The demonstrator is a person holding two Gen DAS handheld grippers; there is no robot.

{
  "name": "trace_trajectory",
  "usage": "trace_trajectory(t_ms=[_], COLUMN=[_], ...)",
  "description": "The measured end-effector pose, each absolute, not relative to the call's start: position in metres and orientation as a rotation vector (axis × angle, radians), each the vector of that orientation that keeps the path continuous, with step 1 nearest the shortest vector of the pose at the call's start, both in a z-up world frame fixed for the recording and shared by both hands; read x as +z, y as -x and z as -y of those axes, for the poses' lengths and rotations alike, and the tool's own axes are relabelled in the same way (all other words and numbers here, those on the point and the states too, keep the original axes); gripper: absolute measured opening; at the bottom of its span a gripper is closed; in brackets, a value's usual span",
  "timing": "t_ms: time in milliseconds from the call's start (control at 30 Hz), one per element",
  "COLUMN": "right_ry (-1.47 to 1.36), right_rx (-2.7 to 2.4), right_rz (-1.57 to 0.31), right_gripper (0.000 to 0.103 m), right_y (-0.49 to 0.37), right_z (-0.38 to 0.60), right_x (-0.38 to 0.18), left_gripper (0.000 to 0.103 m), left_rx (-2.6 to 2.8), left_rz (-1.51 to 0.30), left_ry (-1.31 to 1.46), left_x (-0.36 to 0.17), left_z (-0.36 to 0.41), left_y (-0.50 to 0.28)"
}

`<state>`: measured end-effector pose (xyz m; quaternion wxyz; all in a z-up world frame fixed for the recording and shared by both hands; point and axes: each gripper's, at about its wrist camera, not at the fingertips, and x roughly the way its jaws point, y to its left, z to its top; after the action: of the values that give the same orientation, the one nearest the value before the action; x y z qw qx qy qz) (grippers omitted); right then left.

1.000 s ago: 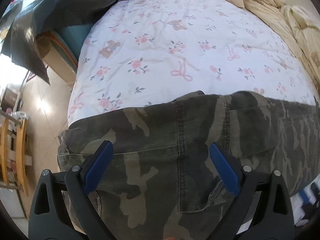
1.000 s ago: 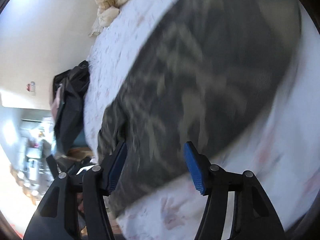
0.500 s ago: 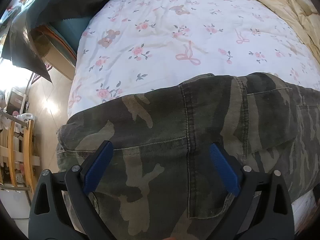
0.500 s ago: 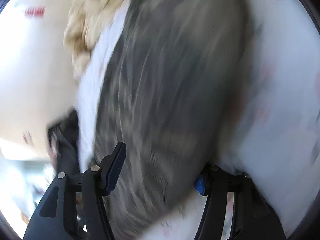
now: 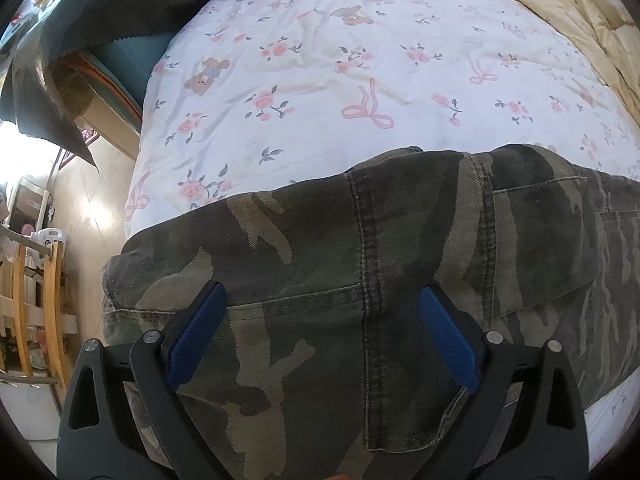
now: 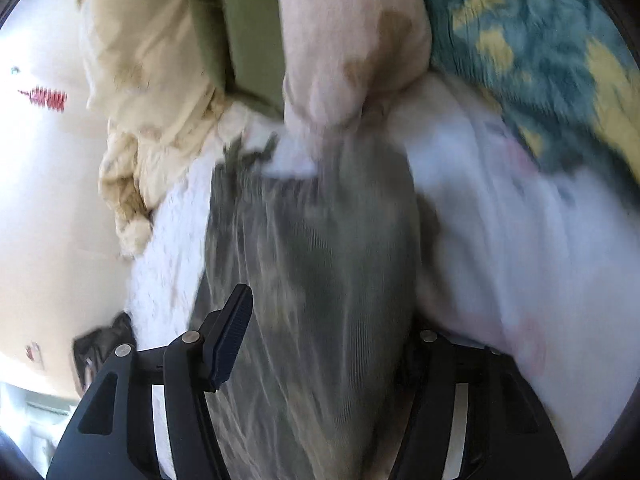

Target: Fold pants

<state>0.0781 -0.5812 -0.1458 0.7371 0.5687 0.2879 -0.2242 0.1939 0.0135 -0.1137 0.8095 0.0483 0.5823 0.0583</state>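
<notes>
Sunlit bedroom: a bed covered by a white sheet (image 5: 304, 92) printed with pink roses, bows and teddy bears, and a rumpled cream duvet (image 5: 568, 12) along its far side. Camouflage pants (image 5: 360, 272) lie flat across the near edge of the bed, waistband end towards the left, a stitched seam and pocket flap showing.

Compared with a second ago, the left wrist view sits closer over the hip area, while the right wrist view has swung along the leg and now faces the far cuff, badly blurred. Both hands seem to be taking position for a first fold.

Left gripper (image 5: 322, 330) hovers over the seat with jaws spread and empty. Right gripper (image 6: 320, 336) straddles the blurred leg fabric (image 6: 316, 280); one finger is hidden, so any pinch cannot be told.
</notes>
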Motion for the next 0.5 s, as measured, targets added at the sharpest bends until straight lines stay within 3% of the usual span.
trace_trajectory(t_ms=[133,200,500], right_ry=[-1.216,-1.151,-0.674], right_rx=[-0.490,-0.492,-0.227], right_rz=[-0.641,-0.658,-0.624], right_gripper=[0.056,0.010,0.006], right_y=[-0.089,-0.093,-0.134], right_z=[0.586,0.581,0.510], right_x=[-0.147,-0.139,-0.041], left_gripper=[0.096,0.096,0.096], left_rx=[0.125,0.124,0.121], left_rz=[-1.247,-1.247,-1.219], left_ry=[-0.128,-0.119,-0.080], left_x=[-0.116,-0.115,-0.102], left_z=[-0.011,-0.012,-0.016], left_y=[-0.194,-0.195,-0.196])
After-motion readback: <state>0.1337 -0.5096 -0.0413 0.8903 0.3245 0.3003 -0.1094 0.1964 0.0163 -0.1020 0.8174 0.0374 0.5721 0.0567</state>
